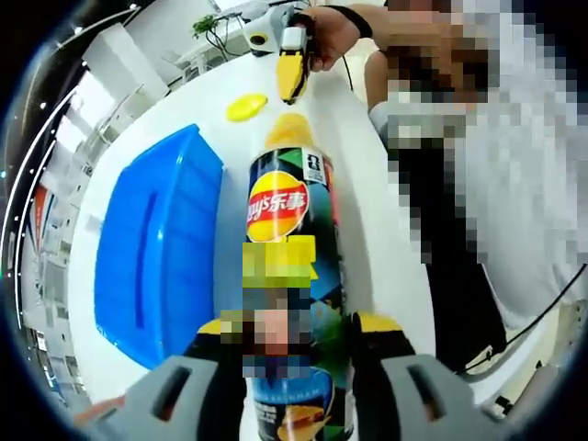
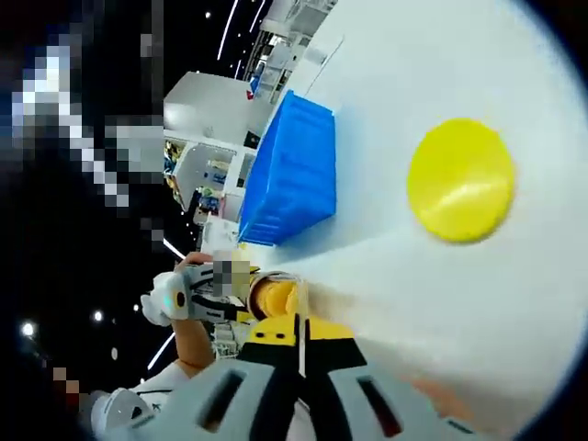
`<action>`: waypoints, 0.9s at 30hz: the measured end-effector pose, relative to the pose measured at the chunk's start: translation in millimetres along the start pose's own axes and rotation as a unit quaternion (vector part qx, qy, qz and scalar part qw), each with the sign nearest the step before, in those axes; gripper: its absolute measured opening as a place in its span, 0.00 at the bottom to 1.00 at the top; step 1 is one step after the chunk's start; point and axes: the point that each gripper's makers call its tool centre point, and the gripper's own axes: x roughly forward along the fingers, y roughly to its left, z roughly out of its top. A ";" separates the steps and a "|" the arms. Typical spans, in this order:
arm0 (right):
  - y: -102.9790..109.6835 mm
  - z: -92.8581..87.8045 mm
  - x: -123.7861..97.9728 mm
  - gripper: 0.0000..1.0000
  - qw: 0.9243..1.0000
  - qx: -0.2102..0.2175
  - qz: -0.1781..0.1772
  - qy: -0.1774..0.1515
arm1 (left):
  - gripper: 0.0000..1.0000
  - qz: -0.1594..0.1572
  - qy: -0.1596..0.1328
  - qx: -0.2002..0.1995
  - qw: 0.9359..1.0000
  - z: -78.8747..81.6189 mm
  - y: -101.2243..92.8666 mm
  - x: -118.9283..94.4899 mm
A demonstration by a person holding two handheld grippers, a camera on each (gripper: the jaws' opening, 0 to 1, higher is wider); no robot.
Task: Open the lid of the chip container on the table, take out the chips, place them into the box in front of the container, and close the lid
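The tall dark printed chip can (image 1: 292,276) runs off the bottom edge of the left gripper view; its base is out of sight, and its mid label is covered by mosaic patches. In the right gripper view, that can is largely hidden behind the right tool (image 2: 299,342); contact between the two cannot be told. The blue plastic box (image 2: 292,175) interior is not visible there.

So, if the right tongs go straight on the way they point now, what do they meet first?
Probably the white table. The right tongs look shut, pointing past the open chip can toward bare tabletop; the yellow lid lies off to the side. Depth is unclear.
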 end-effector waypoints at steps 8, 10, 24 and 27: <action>0.4 1.7 0.8 0.03 0.999 -0.041 -0.006 -0.010 | 0.45 0.001 -0.002 0.000 1.000 -0.4 0.3 0.5; 1.0 3.6 0.2 0.03 0.997 -0.073 -0.009 -0.020 | 0.45 0.001 -0.002 -0.001 1.000 0.0 -0.2 0.5; 47.1 13.4 -20.2 0.12 0.949 -0.312 -0.049 -0.019 | 0.46 -0.005 0.000 -0.006 1.000 1.4 -0.8 1.0; 41.6 17.1 -8.6 0.11 0.926 -0.365 -0.095 -0.007 | 0.46 -0.005 0.001 -0.006 1.000 1.4 -0.3 1.5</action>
